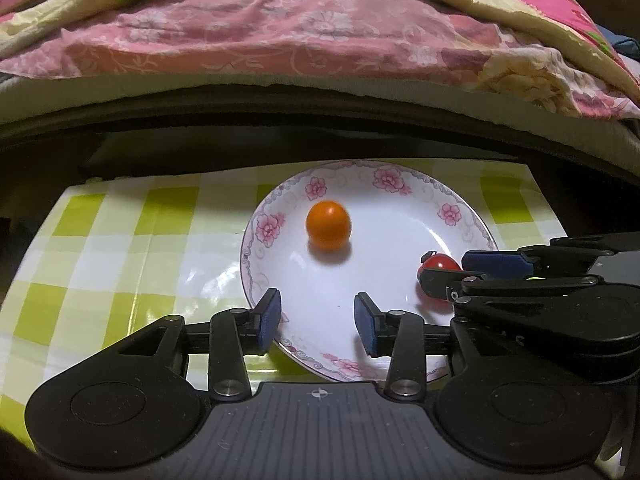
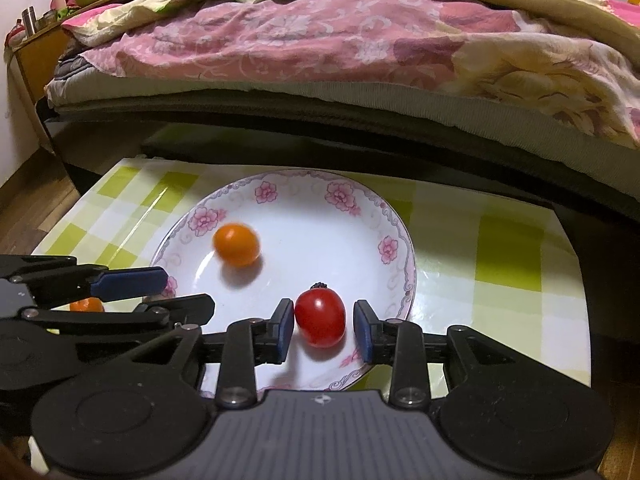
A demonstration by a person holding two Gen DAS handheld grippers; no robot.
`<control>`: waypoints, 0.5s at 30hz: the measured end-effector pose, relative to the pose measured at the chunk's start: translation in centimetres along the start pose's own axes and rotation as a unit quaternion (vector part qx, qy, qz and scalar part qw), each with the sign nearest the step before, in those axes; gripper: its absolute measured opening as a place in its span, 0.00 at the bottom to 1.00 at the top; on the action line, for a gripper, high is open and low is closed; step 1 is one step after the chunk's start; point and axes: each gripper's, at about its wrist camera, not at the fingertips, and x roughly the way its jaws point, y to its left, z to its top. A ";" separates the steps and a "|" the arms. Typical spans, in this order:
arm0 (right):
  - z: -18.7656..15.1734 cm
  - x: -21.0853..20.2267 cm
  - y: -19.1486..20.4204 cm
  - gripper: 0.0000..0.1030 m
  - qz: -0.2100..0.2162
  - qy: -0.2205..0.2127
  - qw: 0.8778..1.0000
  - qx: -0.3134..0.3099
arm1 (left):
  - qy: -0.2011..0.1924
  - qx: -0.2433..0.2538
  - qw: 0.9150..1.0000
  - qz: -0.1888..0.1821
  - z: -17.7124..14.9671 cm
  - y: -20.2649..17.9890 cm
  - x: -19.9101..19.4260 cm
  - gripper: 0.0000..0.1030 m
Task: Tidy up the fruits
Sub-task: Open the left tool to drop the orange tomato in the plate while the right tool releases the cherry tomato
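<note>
Here, checked tablecloth (image 2: 508,248) under floral plate (image 2: 394,216), bed (image 2: 320,52) behind; both grippers' fingers apart.

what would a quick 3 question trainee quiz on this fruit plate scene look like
1. True or false: the orange fruit lies on the checked cloth, off the plate.
2. Which tongs have the red tomato between their fingers? A) left tongs B) right tongs
3. Fill in: both fruits lie on a white plate with ____ flowers on its rim.

Key
1. False: it lies on the plate.
2. B: the tomato sits between the right tongs' open fingers, with a visible gap on one side.
3. Pink.
</note>
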 end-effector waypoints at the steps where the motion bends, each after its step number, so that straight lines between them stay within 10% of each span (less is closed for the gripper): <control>1: 0.0 -0.1 0.0 0.36 0.000 -0.001 1.000 0.000 | -0.001 0.000 1.000 0.002 0.0 0.0 -0.1 0.54; 15: -0.3 -2.6 0.3 0.42 0.000 -0.016 1.000 0.003 | -0.010 0.000 1.000 0.011 -0.5 0.7 -2.5 0.67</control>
